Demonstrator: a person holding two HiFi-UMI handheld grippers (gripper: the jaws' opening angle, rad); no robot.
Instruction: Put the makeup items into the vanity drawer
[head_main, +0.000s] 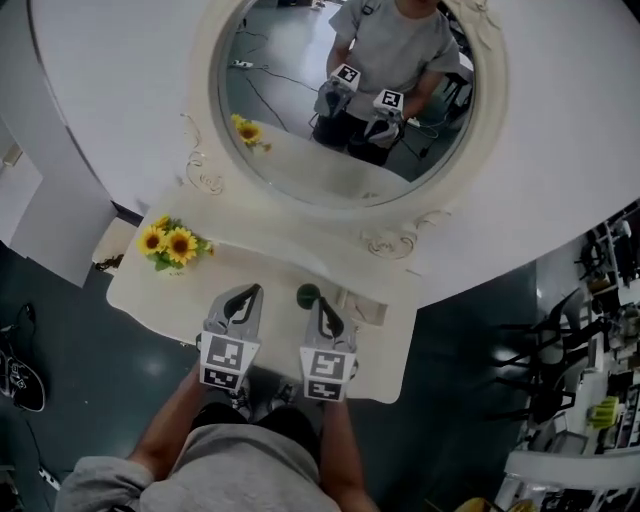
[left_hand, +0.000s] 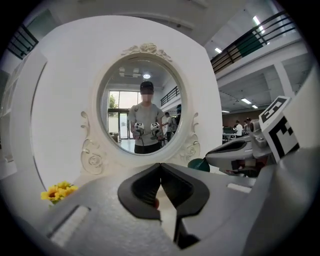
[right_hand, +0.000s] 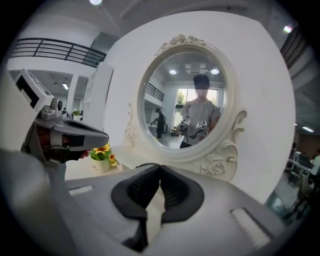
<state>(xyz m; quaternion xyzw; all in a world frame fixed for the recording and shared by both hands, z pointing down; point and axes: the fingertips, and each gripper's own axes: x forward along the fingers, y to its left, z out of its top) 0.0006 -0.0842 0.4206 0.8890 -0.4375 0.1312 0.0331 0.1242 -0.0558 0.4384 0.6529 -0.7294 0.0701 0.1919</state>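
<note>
The task looks to be at its very start, and no makeup item appears to be picked up yet. The left tool (head_main: 255, 291) and the right tool (head_main: 320, 304) hover side by side over the front edge of the white counter (head_main: 262, 262), facing the oval mirror (head_main: 350, 90). Each tool has its jaws pressed together with nothing pinched between them. A green round item (head_main: 308, 295), likely one of the makeup things, sits on the counter just beyond the right tool's tips, with some pale things beside it too small to make out. Sunflowers (head_main: 170, 243) stand at the far left. The drawer shows in no view and is presumably under the front edge. The next move probably calls for spreading one tool's jaws to pull that drawer open or to grasp the green item.
</note>
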